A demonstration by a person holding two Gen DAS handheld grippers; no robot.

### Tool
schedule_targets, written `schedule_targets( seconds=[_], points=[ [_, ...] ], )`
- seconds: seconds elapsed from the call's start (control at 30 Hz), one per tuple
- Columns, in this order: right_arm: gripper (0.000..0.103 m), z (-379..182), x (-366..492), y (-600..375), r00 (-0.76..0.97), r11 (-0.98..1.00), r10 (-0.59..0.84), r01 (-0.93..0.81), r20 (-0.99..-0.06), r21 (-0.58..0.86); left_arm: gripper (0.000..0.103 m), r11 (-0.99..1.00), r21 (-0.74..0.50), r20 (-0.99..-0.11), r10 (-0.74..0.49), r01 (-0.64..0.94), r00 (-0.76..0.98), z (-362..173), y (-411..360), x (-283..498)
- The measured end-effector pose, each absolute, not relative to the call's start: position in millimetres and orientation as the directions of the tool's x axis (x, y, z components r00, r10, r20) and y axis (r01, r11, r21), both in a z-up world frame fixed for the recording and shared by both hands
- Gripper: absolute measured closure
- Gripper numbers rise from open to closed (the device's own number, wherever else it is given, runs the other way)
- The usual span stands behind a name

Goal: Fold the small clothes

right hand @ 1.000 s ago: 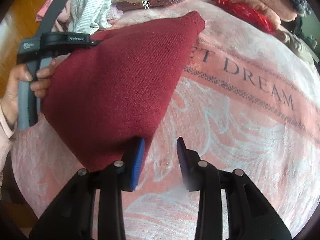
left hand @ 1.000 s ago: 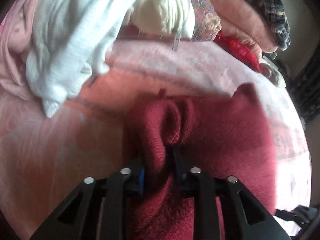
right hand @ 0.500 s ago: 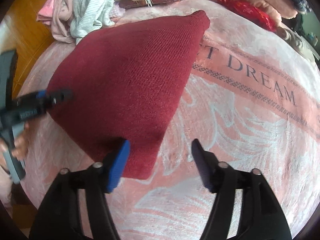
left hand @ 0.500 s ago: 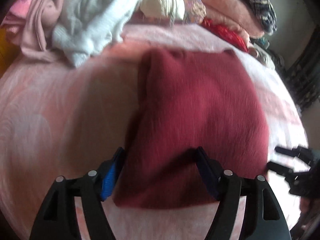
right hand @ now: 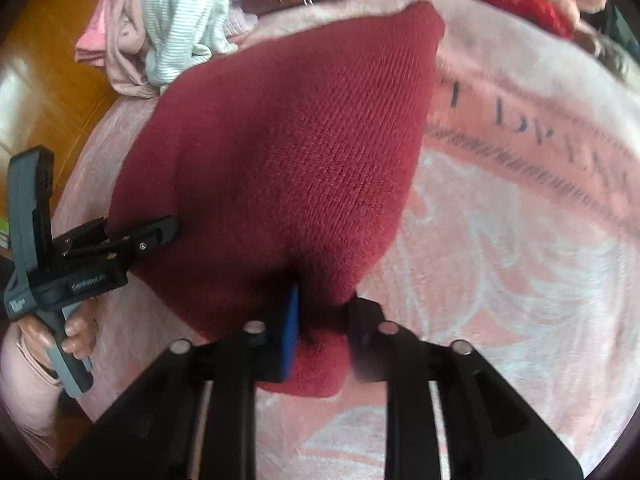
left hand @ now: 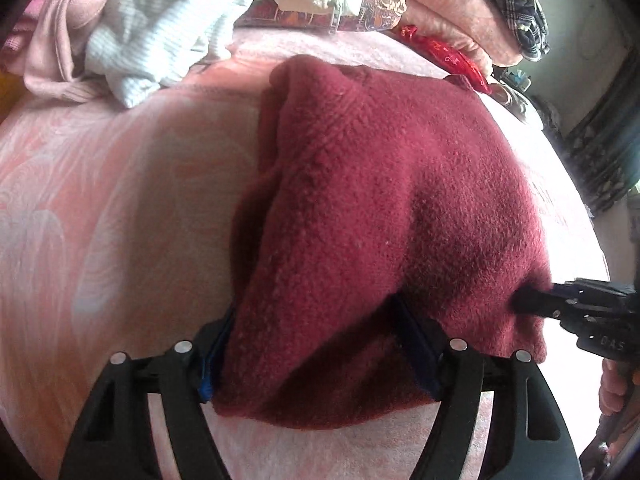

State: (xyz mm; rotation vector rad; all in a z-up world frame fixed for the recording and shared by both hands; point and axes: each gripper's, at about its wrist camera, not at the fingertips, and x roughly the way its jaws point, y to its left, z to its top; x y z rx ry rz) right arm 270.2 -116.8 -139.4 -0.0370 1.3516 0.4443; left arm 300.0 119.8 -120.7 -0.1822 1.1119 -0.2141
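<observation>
A dark red knitted garment (left hand: 380, 200) lies folded on the pink blanket (left hand: 100, 220). My left gripper (left hand: 312, 320) stands wide open astride its near left corner, with cloth bulging up between the fingers. In the right wrist view the same garment (right hand: 288, 152) reaches down to my right gripper (right hand: 326, 300), whose jaws are closing and pinch its near corner between the blue pad and the black one. The left gripper (right hand: 136, 236), held by a hand, shows at that garment's left edge. The right gripper (left hand: 524, 304) bites the garment's right edge in the left wrist view.
A heap of clothes sits at the back: a white striped top (left hand: 160, 32), a pink garment (left hand: 60, 32), a bright red item (left hand: 444, 56) and plaid cloth (left hand: 516, 0). The lettered blanket (right hand: 520, 240) spreads to the right. Wooden floor (right hand: 52, 60) lies beyond the left edge.
My left gripper let go of a bunched fold, opened wide and drew back to the near corner. My right gripper opened wide, then closed on the garment's near corner.
</observation>
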Motion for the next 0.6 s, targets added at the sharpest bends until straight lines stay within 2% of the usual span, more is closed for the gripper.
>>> schedule_targets(
  seconds=[0.17,0.4,0.6],
  points=[
    [0.093,-129,255,-113,0.217,0.918,0.220,-0.375,-0.951,0.127,0.031,0.968,-0.233,-0.868,-0.252,0.099,0.428,-118,116,294],
    [0.095,-123,248,-131,0.246,0.928,0.200,-0.357,-0.948,0.104,0.034,0.964,-0.235,-0.866,-0.267,0.128,0.423,-114,107,287],
    [0.095,-149,251,-129,0.222,0.932,0.155,-0.357,-0.963,0.067,0.031,0.971,-0.193,-0.874,-0.236,0.142,0.425,-123,98,289]
  ],
)
